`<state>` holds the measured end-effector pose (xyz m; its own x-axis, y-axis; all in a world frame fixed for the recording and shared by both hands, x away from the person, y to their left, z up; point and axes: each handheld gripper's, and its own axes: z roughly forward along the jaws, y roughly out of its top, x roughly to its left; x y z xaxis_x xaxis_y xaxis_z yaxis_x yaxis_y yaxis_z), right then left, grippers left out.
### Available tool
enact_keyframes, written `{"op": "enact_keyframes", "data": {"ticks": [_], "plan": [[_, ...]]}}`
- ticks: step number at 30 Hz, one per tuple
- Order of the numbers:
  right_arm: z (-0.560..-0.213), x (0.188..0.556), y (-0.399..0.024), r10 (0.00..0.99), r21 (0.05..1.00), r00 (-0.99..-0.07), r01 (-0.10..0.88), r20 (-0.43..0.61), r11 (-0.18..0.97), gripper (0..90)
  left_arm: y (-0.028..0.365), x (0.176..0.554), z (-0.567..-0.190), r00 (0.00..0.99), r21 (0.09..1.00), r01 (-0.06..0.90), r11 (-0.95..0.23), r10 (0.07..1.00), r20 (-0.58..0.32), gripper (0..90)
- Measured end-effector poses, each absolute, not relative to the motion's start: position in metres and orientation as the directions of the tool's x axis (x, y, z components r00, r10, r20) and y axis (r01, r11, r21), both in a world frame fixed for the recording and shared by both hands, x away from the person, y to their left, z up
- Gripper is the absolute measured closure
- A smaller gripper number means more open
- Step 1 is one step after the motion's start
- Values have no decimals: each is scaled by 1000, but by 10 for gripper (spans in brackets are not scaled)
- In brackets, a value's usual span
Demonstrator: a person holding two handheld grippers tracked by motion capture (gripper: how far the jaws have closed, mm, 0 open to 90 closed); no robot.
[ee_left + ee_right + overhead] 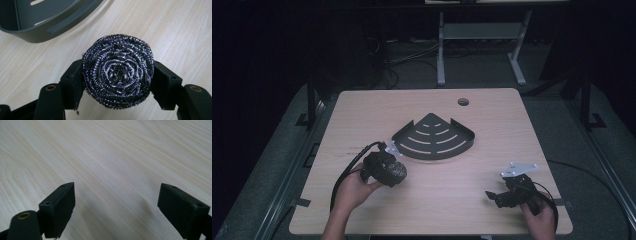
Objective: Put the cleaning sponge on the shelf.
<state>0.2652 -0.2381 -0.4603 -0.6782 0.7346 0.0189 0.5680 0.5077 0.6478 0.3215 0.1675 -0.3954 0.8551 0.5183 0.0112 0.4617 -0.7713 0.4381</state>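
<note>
Left gripper [393, 169]: jaws clamped on a round steel-wool scouring pad [118, 71], one pad pressing each side of the coil. In the high view the scouring pad sits near the left-centre of the wooden table [492, 195], just on the near side of the dark slotted corner shelf [433, 136]. The left gripper view shows the shelf's curved wall at the far left, close to the scouring pad but not touching it. Whether the scouring pad rests on the table or is held just above it cannot be told.

Right gripper [495, 196]: jaws wide apart, nothing between them, bare wood grain beneath. It sits at the near right of the table, well apart from shelf and scouring pad.
</note>
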Motion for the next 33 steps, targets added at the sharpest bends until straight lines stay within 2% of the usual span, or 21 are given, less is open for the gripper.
{"op": "enact_keyframes", "data": {"ticks": [15, 33], "plan": [[-462, 268, -237, 732, 642, -681, 573, 27, 509, 140, 159, 341, -391, 853, 430, 476, -767, 522, -15, 339], [-463, 270, -237, 736, 636, -676, 581, 31, 507, 140, 141, 365, -379, 867, 418, 453, -788, 499, 0, 339]]}}
